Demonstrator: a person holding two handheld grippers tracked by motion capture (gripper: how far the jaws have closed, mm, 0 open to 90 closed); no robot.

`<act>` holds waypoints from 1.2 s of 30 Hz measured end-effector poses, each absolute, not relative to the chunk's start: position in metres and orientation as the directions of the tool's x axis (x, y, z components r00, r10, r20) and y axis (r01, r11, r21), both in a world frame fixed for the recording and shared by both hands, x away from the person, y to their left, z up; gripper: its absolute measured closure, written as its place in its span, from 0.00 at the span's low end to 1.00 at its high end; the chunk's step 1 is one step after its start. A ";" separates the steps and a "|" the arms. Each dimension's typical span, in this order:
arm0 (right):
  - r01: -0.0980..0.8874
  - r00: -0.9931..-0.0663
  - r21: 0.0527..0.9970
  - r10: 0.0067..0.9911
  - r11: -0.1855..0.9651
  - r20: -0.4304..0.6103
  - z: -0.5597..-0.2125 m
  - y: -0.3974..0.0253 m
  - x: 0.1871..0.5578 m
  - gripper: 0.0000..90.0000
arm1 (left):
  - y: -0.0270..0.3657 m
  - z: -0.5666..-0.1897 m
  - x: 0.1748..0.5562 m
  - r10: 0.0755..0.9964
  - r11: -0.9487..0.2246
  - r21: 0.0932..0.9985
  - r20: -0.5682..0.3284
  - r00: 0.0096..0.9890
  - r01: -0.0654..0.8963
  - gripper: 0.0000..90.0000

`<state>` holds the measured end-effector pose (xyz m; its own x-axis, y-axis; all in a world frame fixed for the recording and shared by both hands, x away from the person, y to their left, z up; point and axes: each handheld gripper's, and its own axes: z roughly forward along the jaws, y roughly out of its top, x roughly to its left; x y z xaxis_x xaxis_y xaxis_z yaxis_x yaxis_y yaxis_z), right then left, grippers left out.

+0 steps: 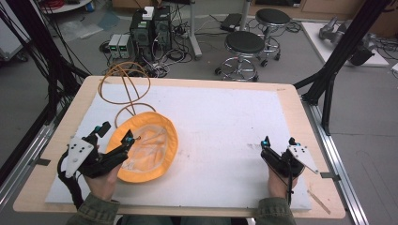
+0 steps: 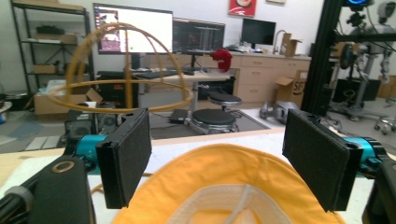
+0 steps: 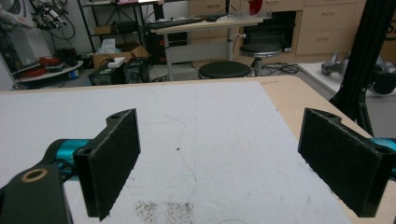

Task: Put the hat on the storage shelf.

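Straddling yellow hat [image 2: 233, 186], left tool [image 2: 224, 158] agape

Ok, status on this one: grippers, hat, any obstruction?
Left gripper open, jaws either side of yellow hat's brim. Right gripper open, over bare white mat. Hat upside down, flat. Wire hat frame stands behind it, apart.

Setting: robotics lab or workshop. Evidence: black frame struts [image 1: 345, 44]; desktop computers [image 1: 151, 26] amid floor cables; round stools [image 1: 244, 43]; monitors [image 2: 133, 29] on desks; shelving [image 2: 46, 56]; cardboard boxes [image 2: 289, 86]; robot parts [image 2: 278, 109] on floor.
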<state>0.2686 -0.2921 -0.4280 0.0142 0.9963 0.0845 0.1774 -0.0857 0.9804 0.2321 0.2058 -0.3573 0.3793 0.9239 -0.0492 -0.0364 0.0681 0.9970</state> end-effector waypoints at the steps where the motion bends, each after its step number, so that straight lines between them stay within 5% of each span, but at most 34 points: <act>1: 0.178 0.012 0.980 0.996 -0.084 0.083 -0.428 -0.292 0.269 0.13 | 0.204 -0.358 0.233 0.922 0.066 0.997 -0.048 0.384 -0.034 0.27; 36: 0.174 -0.025 0.980 0.995 -0.092 0.098 -0.428 -0.291 0.268 0.13 | 0.128 -0.383 0.253 0.872 -0.028 0.996 -0.017 0.490 0.085 0.25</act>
<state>0.2680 -0.2913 -0.4275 -0.0249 0.9949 0.0976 0.1742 -0.0918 0.9804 0.2525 0.1277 -0.3833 0.4899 0.8716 -0.0169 0.0845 -0.0282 0.9960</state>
